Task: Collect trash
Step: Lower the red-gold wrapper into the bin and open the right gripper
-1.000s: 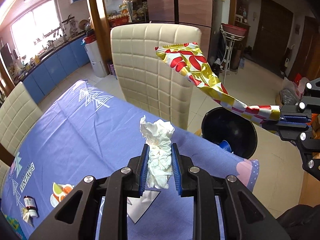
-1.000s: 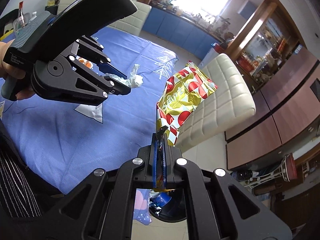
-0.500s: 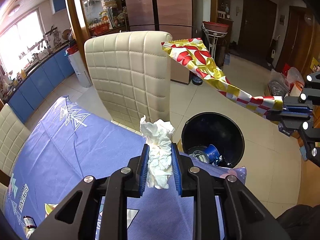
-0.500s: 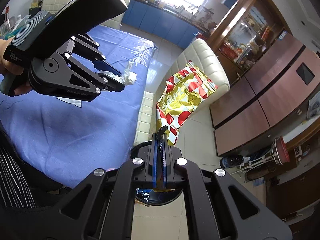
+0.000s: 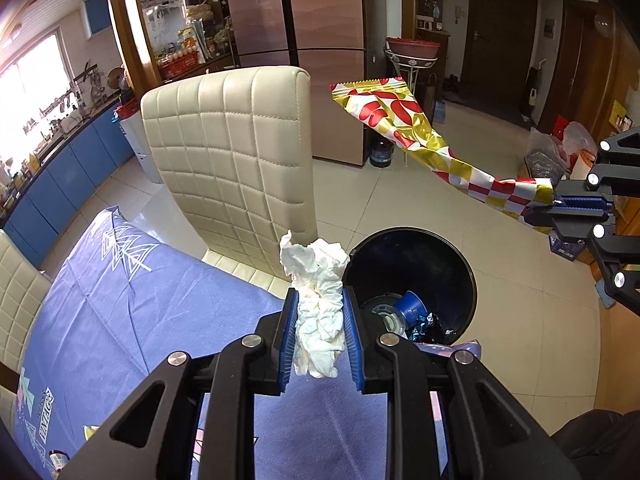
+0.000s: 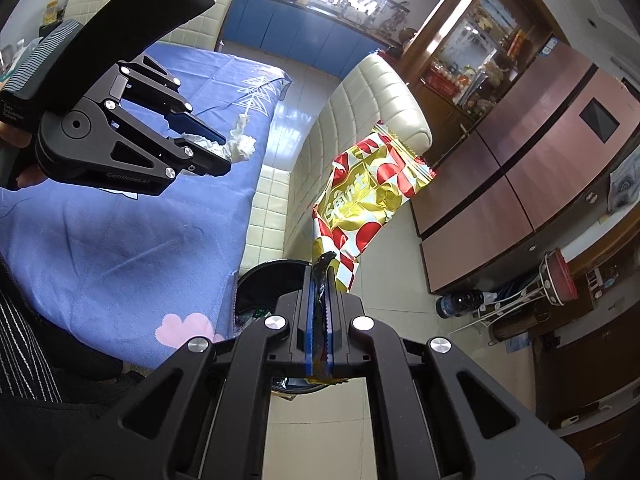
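Two pieces of trash are in my grip, one per hand. My left tongs (image 5: 319, 330) are clamped on a crumpled white tissue (image 5: 316, 300), its loose top sticking up past the blue pads, held over the near edge of the table (image 5: 120, 300) with its blue cloth. Just beyond that edge, on the floor, stands the black bin (image 5: 460, 264), already holding a blue cup and some foil. My right tongs (image 6: 319, 316) are pinched tight together on the corner of a gold-and-red snack wrapper (image 6: 368, 196), which fans out ahead of them in the air.

To drop these well, I judge each piece should be carried until it hangs squarely over the bin's mouth before I let go — the tissue is light and may cling to a pad, so a full opening and a small shake would help. The wrapper is long; lowering its free end into the bin first should keep it from sliding off the rim.

The left view shows the whole open mouth of the bin and its contents, and the wrapper stretched sideways. The right view hides most of the bin behind my own tongs, yet shows the lettering on the wrapper and the tissue from the side, over the table.
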